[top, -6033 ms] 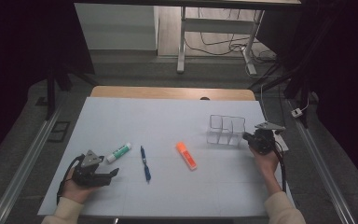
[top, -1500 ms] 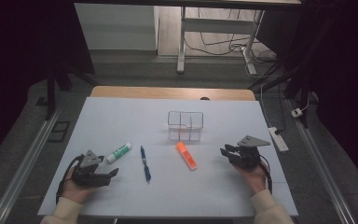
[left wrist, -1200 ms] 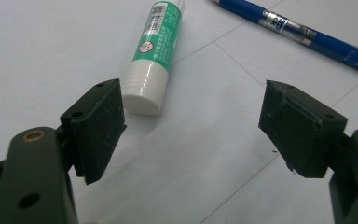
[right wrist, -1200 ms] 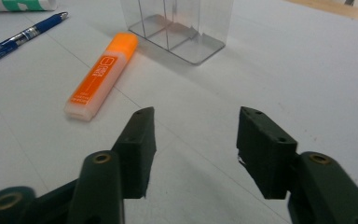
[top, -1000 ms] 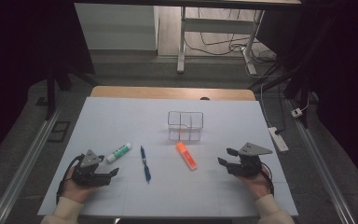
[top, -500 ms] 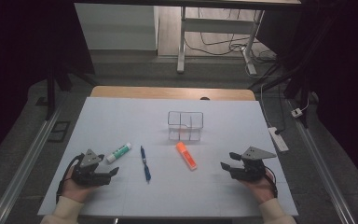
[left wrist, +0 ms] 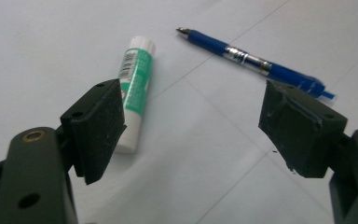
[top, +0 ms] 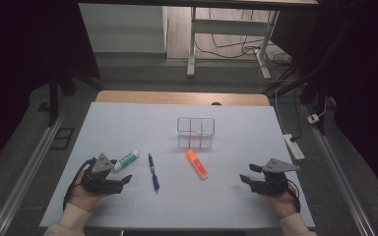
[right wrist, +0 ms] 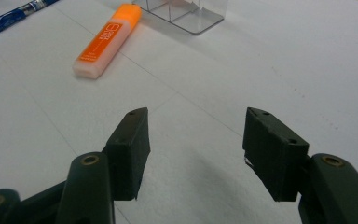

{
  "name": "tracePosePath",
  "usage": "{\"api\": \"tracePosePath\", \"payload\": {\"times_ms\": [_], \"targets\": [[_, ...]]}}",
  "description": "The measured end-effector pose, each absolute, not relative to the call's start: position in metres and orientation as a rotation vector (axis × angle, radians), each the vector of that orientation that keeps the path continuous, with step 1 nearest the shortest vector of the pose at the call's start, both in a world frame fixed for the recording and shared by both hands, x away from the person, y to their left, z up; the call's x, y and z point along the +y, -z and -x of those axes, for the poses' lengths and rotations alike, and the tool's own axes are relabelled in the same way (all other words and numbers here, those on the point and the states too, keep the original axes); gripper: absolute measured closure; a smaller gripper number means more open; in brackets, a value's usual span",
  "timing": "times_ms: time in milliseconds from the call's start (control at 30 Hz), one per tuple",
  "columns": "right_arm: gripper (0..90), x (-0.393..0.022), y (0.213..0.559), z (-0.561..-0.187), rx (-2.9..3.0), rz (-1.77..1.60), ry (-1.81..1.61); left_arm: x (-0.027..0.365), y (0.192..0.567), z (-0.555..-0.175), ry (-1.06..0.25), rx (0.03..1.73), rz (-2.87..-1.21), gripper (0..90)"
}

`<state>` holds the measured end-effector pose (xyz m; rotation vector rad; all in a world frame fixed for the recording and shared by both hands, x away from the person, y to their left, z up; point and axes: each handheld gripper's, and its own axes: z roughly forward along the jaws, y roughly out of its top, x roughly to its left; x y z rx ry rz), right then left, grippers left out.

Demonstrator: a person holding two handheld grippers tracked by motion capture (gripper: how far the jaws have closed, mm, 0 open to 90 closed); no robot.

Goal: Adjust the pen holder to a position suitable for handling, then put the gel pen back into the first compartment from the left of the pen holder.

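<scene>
The left hand-held gripper (top: pixel 119 181) sits at the near left of the bench (top: pixel 128 118), its jaws spread wide with nothing between them. Seen from the left hand-held gripper (left wrist: pixel 191 121) itself, the open gap frames bare white surface; the glue stick (left wrist: pixel 134 91) lies just past the left-hand jaw, which overlaps its lower part in that view, while the blue pen (left wrist: pixel 256 63) lies beyond the other jaw — neither is touched.

From above, the glue stick (top: pixel 126 160) is just beside this gripper, its long axis slanting from near-left to far-right, the white end pointing up and right. The blue pen (top: pixel 152 172) lies a little to the right of it, nearly straight front to back, slightly tilted. In the left gripper view the pen's metal tip points away toward the upper left.

The right hand-held gripper (top: pixel 246 173) rests at the near right, well apart from everything, jaws pointing left across the bench and standing open on nothing (right wrist: pixel 193 149). Ahead of it the orange highlighter (right wrist: pixel 106 42) lies flat, its long axis diagonal; from above the orange highlighter (top: pixel 197 163) runs from far-left to near-right, its far end just short of the clear box (top: pixel 196 132), which stands near the bench's middle.
</scene>
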<state>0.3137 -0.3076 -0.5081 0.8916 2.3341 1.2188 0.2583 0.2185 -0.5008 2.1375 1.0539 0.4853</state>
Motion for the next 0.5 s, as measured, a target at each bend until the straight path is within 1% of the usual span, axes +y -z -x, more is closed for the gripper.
{"api": "tracePosePath", "payload": {"times_ms": [233, 500], "targets": [[40.8, -0.307, 0.509, -0.314, 2.342, -0.88, -1.202, 0.204, 0.499, -0.263, -0.462, 1.08, -2.153, 22.4], [40.9, -0.308, 0.508, -0.316, 2.336, -0.891, -1.201, 0.191, 0.5, -0.272, -0.409, 1.165, -2.128, 22.4]]}}
